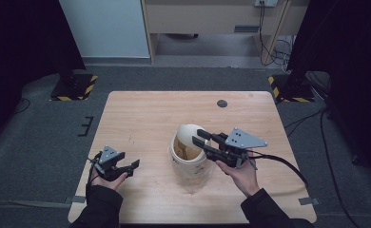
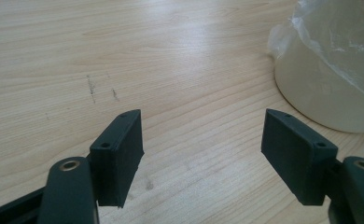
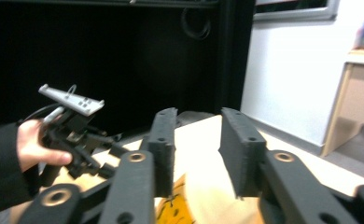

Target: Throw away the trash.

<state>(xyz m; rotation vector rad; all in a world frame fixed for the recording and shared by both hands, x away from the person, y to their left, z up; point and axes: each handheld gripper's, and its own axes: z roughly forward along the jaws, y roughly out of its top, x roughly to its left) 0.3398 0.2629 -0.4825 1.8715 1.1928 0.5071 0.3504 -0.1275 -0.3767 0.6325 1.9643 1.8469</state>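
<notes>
1. Right gripper (image 1: 201, 140) sits at the raised lid (image 1: 189, 133) of a cream rice cooker (image 1: 187, 164) near the middle of the wooden table (image 1: 141, 114); its jaws stand a little apart with the pale lid edge between them, and whether they are pressing on it cannot be told
2. Left gripper (image 1: 135, 165) rests low over bare wood at the near left, well apart from the cooker, jaws spread wide and holding nothing; in the left gripper view the cooker's rounded wall (image 2: 320, 93) and a crinkled clear plastic film (image 2: 343, 42) over it sit to the right
3. Judging from the pictures, the step in hand is swinging the lid on its hinge
4. To do it well, bite the lid squarely on its rim, not on a corner, so it does not slip out
5. Follow the hinge's arc rather than pulling straight, or the light cooker body may tip or slide
6. Bringing the free left gripper against the cooker wall would likely steady it; keep it clear of the loose plastic film
</notes>
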